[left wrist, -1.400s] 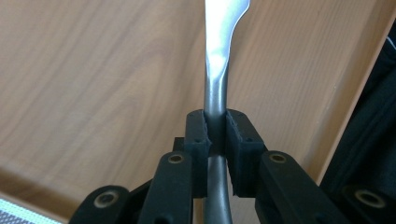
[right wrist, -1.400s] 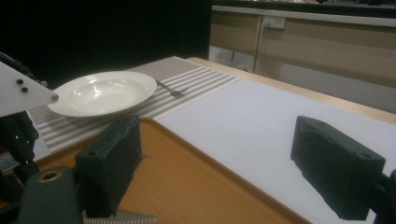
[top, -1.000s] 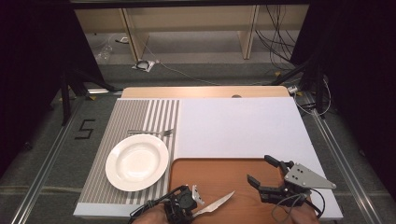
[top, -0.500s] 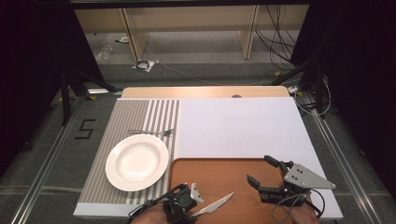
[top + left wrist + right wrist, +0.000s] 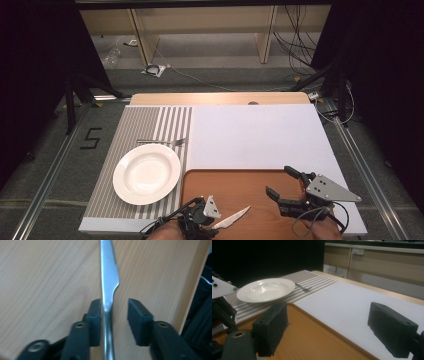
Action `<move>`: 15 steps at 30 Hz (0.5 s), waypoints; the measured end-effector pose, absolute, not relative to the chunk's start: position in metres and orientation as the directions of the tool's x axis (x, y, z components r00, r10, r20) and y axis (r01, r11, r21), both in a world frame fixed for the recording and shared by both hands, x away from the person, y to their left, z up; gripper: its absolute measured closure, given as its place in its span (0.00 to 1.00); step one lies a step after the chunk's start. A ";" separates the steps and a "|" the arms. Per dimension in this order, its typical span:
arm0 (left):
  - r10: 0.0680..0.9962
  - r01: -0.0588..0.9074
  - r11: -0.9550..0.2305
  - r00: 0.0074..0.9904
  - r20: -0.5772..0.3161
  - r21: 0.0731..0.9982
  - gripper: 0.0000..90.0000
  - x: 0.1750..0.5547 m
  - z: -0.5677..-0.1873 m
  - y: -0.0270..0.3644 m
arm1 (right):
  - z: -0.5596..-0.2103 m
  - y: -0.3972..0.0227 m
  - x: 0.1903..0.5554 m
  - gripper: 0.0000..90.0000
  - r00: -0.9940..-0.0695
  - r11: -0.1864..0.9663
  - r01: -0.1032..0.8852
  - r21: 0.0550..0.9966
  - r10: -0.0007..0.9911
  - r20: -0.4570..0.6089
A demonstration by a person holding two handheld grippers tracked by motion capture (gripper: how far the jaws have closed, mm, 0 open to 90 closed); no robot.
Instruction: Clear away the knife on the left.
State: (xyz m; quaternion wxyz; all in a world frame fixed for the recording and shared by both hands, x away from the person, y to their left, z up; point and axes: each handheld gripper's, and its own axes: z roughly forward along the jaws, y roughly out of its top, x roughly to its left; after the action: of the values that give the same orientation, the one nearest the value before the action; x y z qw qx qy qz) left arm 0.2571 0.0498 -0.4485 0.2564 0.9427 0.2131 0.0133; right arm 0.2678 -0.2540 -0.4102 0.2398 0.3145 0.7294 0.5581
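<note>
Jaws of the left gripper (image 5: 115,315) have just been closing around a table knife (image 5: 109,277), one pad touching its handle, the other clear; the blade points to 12 o'clock over the wooden tray (image 5: 50,277). In the high view the right gripper (image 5: 285,187), jaws spread and empty, sits at 3 o'clock from the knife, and a white plate (image 5: 146,173) lies at 10 o'clock.

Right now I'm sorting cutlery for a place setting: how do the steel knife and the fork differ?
The steel knife lies on the brown wooden tray, between the left gripper jaws; the small metal fork lies untouched on the grey striped placemat, beyond the white plate. Both are silver metal, lying flat.
</note>
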 end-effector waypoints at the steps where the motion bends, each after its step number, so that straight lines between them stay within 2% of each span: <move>1: 0.401 0.387 -0.781 0.913 -0.081 0.490 0.79 0.257 -0.449 0.049 | -0.410 -0.254 0.268 0.19 -0.686 0.181 0.194 0.964 0.728 0.001; 2: 0.389 0.374 -0.786 0.918 -0.075 0.492 0.86 0.256 -0.450 0.047 | -0.411 -0.253 0.268 0.19 -0.686 0.179 0.188 0.966 0.727 -0.001; 3: 0.389 0.374 -0.786 0.918 -0.075 0.492 0.89 0.256 -0.450 0.047 | -0.411 -0.253 0.268 0.19 -0.686 0.179 0.188 0.966 0.727 -0.001; 8: 0.367 0.355 -0.787 0.927 -0.078 0.505 0.97 0.254 -0.454 0.042 | -0.411 -0.253 0.268 0.19 -0.686 0.178 0.188 0.966 0.728 -0.001; 15: 0.347 0.324 -0.797 0.936 -0.053 0.509 0.99 0.252 -0.460 0.036 | -0.411 -0.253 0.268 0.19 -0.686 0.180 0.189 0.965 0.727 -0.001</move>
State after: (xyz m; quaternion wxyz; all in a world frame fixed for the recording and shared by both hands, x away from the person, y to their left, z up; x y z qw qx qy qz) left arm 0.2521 0.0362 -0.4601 0.2647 0.9477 0.1771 0.0216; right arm 0.2679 -0.2532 -0.4108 0.2411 0.3141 0.7294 0.5578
